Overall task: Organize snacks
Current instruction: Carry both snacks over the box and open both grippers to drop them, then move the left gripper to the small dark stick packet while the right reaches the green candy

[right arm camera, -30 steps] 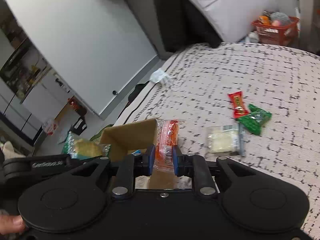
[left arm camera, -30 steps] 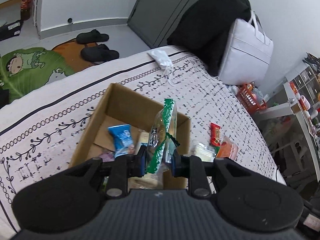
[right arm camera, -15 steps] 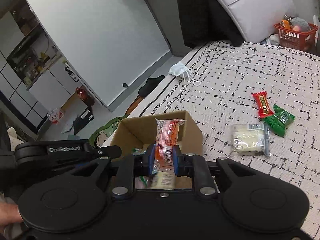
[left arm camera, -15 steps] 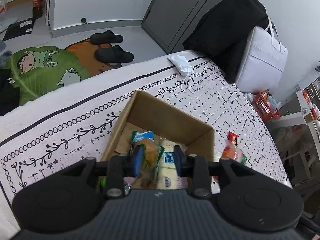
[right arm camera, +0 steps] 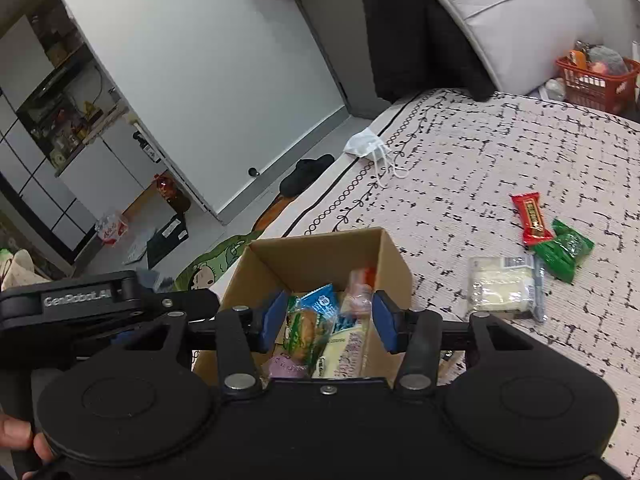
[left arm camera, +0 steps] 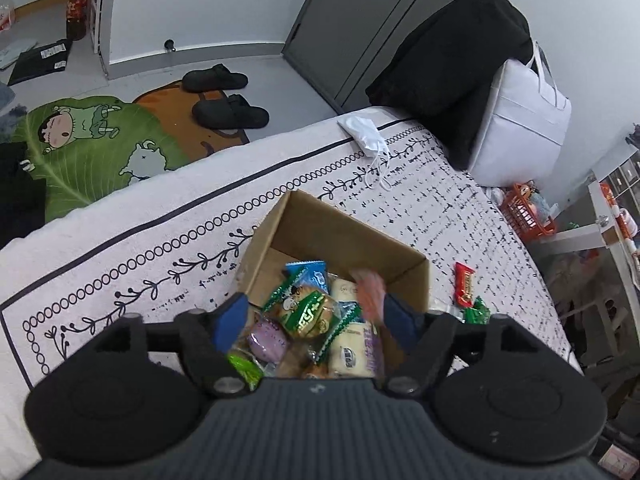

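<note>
An open cardboard box [left arm camera: 340, 236] stands on the patterned bed cover and holds several wrapped snacks. My left gripper [left arm camera: 316, 316] hovers over it with its jaws opening; the green-wrapped bun [left arm camera: 308, 312] lies loose in the box below them. My right gripper [right arm camera: 330, 318] is above the same box [right arm camera: 320, 252], jaws opening too. A blurred orange packet [right arm camera: 360, 284] drops free just past its pads, also seen as the orange blur [left arm camera: 370, 284]. To the box's right on the cover lie a red bar [right arm camera: 532, 218], a green packet [right arm camera: 566, 250] and a white packet [right arm camera: 504, 286].
A face mask [left arm camera: 364, 134] lies near the bed's far edge. Black slippers [left arm camera: 230, 110] and a cartoon mat sit on the floor beyond. A white bag [left arm camera: 520, 120] with dark clothing stands at the bed's end, and an orange basket [right arm camera: 596, 80] beside it.
Both grippers moved over the box and opened. The green-wrapped bun left the left jaws and landed in the box. The orange packet left the right jaws and is falling in.
</note>
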The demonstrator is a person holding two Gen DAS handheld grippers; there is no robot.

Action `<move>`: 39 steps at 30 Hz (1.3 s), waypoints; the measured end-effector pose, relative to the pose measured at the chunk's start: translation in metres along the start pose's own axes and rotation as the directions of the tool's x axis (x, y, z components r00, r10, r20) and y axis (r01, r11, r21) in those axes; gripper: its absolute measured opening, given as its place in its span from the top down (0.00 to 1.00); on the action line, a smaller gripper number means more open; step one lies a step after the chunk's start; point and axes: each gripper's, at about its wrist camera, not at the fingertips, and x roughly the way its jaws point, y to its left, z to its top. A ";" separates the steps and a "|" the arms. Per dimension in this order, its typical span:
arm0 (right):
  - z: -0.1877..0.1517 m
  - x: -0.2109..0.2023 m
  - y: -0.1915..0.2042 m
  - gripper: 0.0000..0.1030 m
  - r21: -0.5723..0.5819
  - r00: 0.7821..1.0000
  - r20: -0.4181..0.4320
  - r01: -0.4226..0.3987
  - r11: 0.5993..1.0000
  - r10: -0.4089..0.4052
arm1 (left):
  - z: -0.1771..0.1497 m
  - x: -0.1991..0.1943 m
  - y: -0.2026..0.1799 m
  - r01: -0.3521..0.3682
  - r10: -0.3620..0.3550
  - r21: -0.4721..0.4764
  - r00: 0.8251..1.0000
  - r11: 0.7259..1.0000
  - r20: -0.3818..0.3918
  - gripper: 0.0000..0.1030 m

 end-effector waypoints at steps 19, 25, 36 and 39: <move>0.013 -0.060 -0.063 0.33 0.111 0.995 0.047 0.081 0.990 -0.087 | -0.013 -0.016 -0.030 -0.008 0.006 0.054 0.999 0.998 0.035 0.00; 0.011 -0.086 -0.096 0.32 0.169 0.989 0.086 0.106 0.980 -0.122 | -0.022 -0.017 -0.056 0.031 -0.034 0.095 0.999 0.995 0.030 0.00; 0.008 -0.082 -0.131 0.32 0.235 0.990 0.057 0.109 0.966 -0.125 | -0.038 -0.005 -0.097 0.023 -0.021 0.139 1.000 0.990 -0.011 0.00; 0.006 -0.087 -0.141 0.32 0.266 0.990 0.063 0.101 0.959 -0.122 | -0.043 -0.001 -0.107 0.027 -0.025 0.164 1.000 0.986 -0.015 0.00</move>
